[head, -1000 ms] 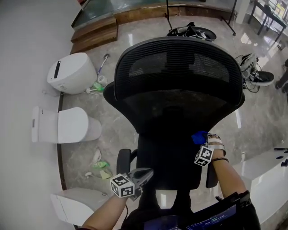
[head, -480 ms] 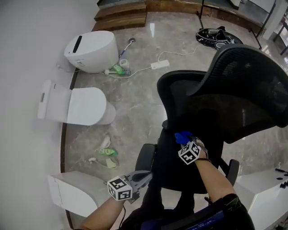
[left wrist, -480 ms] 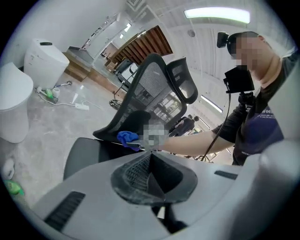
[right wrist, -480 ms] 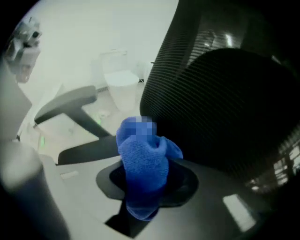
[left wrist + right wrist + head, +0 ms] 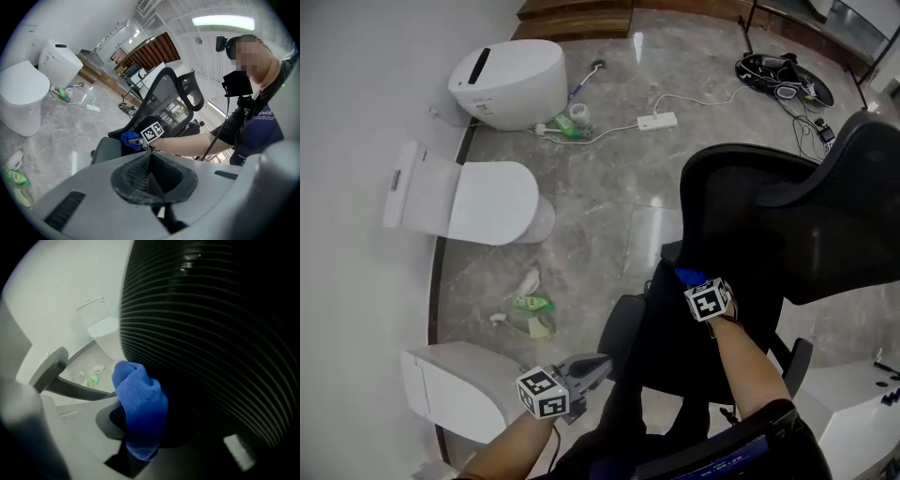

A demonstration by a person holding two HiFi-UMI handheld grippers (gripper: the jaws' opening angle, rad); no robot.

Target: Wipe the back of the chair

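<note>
Left tool (image 5: 598, 364): low and left of the chair, jaws pressed together with nothing between them. It hangs clear of the chair. The white toilet (image 5: 478, 202) stands well off to its left on the floor.
Armrest (image 5: 619, 330): just ahead of the left tool and not touched by it.
Chair back (image 5: 787, 220): black ribbed mesh, turned side-on in the head view. It rises directly ahead of the right tool and fills most of the right gripper view.
Right tool (image 5: 695, 284): reaches to the lower edge of the chair back, jaws pinching the cloth.
Blue cloth (image 5: 140, 399): bunched in the right tool's jaws, its free end right beside the mesh ribs. Actual contact cannot be made out.
Step in hand: by my judgement a wiping stroke along the lower part of the chair back. How much of the mesh is already wiped does not show.
Next move: keep the cloth flat on the ribs and sweep along them, with light pressure because the mesh gives and the chair swivels.
Change: half a second ago the mesh stood farther from the cloth. Now it looms closer, and the chair sits farther right in the head view. The left tool holds the same shut, idle pose.
</note>
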